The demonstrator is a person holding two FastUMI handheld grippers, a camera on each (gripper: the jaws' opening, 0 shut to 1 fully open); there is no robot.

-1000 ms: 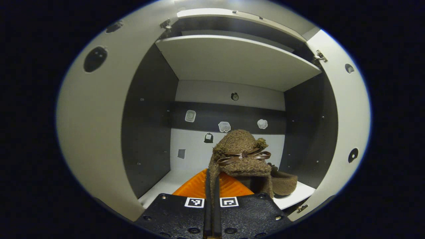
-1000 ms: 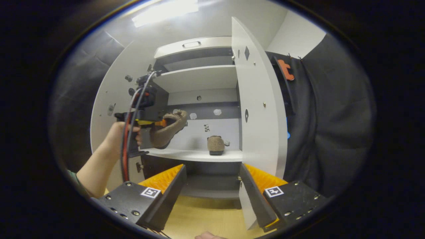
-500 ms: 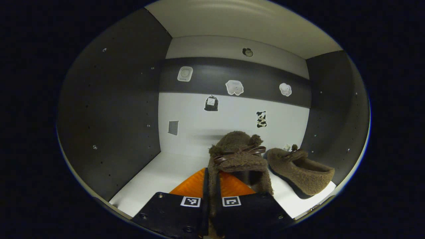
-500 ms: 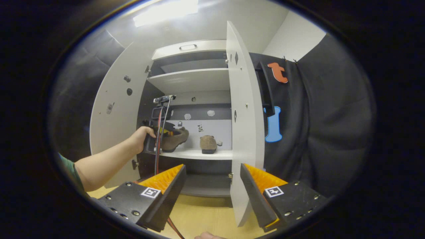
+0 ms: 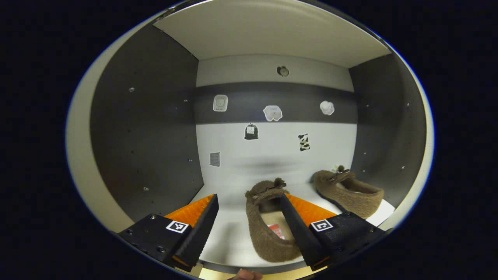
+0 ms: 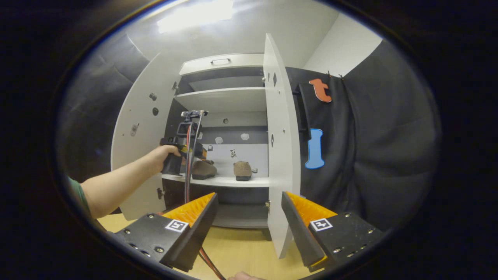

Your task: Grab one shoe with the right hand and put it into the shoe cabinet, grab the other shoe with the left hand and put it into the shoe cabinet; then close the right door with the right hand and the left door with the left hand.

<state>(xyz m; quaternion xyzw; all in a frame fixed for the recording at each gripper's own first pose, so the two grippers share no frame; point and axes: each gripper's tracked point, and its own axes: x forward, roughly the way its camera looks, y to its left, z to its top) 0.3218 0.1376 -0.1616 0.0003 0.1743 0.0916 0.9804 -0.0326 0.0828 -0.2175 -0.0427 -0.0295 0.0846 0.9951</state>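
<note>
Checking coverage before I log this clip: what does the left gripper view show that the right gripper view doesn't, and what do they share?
Left gripper view: the left gripper, open astride the near shoe, and the stickers on the back wall up close.
Right gripper view: both open doors, right door and left door, the hand, and the open right gripper.
Both: two shoes on one shelf.

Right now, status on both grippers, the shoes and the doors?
Left hand-held gripper open, right hand-held gripper open and empty. Near shoe and far shoe both on the shelf. Left door and right door open; nothing blocking.
</note>
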